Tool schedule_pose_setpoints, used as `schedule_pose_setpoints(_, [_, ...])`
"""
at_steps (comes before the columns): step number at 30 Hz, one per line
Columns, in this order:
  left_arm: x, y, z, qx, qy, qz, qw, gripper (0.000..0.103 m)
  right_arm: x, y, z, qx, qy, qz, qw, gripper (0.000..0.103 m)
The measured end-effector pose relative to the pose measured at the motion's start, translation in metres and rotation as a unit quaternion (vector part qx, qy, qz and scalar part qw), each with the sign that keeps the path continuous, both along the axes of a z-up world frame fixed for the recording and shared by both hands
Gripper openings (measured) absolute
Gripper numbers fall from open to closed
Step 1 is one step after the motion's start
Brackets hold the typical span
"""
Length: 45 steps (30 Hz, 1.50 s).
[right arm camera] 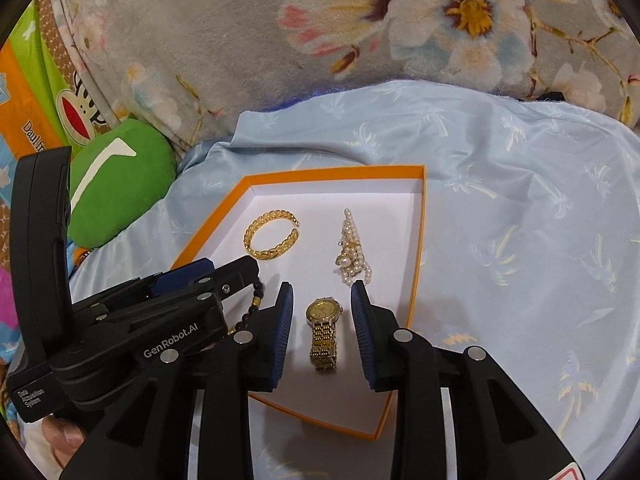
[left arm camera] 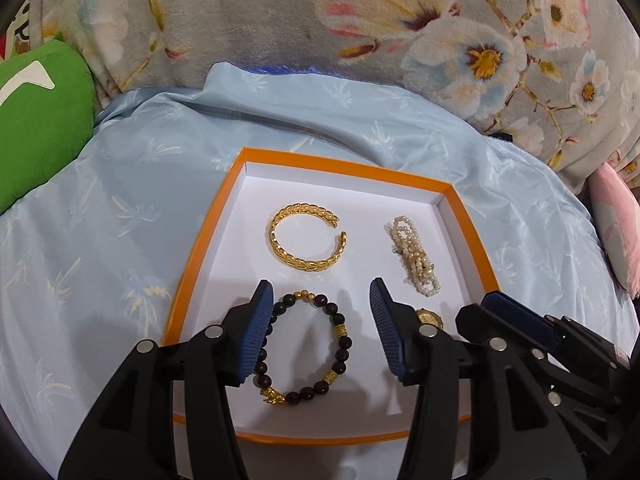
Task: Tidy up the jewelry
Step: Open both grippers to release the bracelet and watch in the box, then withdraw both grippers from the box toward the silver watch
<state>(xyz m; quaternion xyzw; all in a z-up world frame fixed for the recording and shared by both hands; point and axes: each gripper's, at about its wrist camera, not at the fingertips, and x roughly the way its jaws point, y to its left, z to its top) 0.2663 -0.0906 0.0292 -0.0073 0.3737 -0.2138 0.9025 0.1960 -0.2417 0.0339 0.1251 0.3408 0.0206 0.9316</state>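
An orange-rimmed white box lies on the blue cloth. Inside it are a gold cuff bangle, a bundle of pearls, a dark bead bracelet and a gold watch, whose face shows in the left wrist view. My left gripper is open, its fingers either side of the bead bracelet, above it. My right gripper is open, its fingers either side of the watch.
A green cushion lies to the left of the box. A grey floral blanket is bunched behind. A pink pillow lies at the right. Colourful packaging stands at far left.
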Motion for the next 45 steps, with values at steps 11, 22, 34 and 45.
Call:
schedule_pose_setpoints(11, [-0.026, 0.006, 0.022, -0.011, -0.046, 0.006, 0.9989, 0.048, -0.019, -0.011, 0.010, 0.009, -0.015, -0.016, 1.000, 0.030])
schedule_pose_setpoints(22, [-0.097, 0.052, 0.027, -0.019, -0.062, 0.024, 0.9976, 0.049, -0.098, -0.024, 0.006, 0.008, -0.009, -0.047, 0.999, 0.030])
schedule_pose_setpoints(34, [-0.173, 0.100, -0.008, 0.010, -0.024, 0.039, 0.9989, 0.049, -0.189, 0.033, -0.014, -0.027, 0.013, 0.014, 0.999, 0.030])
schedule_pose_setpoints(45, [-0.198, 0.111, -0.013, 0.017, -0.016, 0.047, 0.9986, 0.056, -0.196, 0.057, -0.016, -0.046, 0.020, 0.045, 0.998, 0.041])
